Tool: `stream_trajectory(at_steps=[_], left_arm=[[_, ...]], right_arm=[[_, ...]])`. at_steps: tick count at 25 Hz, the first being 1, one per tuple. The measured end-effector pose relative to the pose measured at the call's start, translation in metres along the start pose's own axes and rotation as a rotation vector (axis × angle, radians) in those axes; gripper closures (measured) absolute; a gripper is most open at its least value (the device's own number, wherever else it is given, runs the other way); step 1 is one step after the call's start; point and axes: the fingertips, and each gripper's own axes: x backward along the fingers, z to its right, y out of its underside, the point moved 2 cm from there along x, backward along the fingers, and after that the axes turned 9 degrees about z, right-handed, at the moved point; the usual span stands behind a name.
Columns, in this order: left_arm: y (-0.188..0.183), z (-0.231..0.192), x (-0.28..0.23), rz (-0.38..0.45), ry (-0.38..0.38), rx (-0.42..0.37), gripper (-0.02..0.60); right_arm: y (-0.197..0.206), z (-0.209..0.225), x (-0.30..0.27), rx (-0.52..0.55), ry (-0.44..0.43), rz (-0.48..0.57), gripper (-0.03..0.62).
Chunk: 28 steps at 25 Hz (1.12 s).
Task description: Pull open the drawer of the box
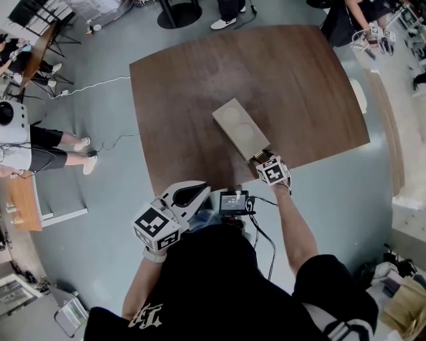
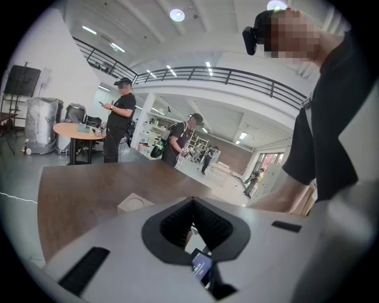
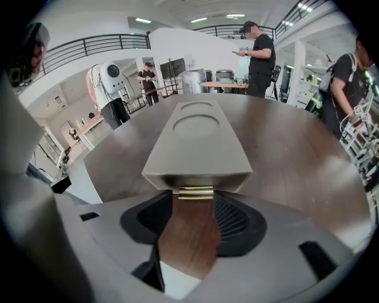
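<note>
A long beige box [image 1: 239, 126] with two round recesses on top lies slantwise on the brown table [image 1: 200, 86]. My right gripper [image 1: 261, 158] is at the box's near end. In the right gripper view the box [image 3: 195, 142] fills the middle, and its small gold drawer handle [image 3: 196, 192] sits at the tips of my right gripper [image 3: 195, 204], whose jaws stand apart on either side without pressing on it. My left gripper [image 1: 200, 190] hangs off the table's near edge by my body, its jaws together on nothing. From the left gripper [image 2: 192, 207] the box [image 2: 135, 203] shows low and far.
A small screen device [image 1: 234, 201] with cables hangs at my chest between the two grippers. People stand on the grey floor left of the table [image 1: 40, 143] and beyond its far edge [image 1: 229, 10]. A white cable [image 1: 93, 85] lies on the floor at left.
</note>
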Motion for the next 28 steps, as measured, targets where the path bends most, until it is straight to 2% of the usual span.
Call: stream_trajectory(at_steps=[14, 28], left_arm=[[0.022, 0.010, -0.045, -0.046, 0.070, -0.011, 0.578], [0.032, 0.016, -0.045, -0.092, 0.090, -0.056, 0.578]], right_arm=[[0.003, 0.005, -0.004, 0.001, 0.027, -0.013, 0.421], [0.010, 0.002, 0.004, -0.011, 0.030, -0.040, 0.433]])
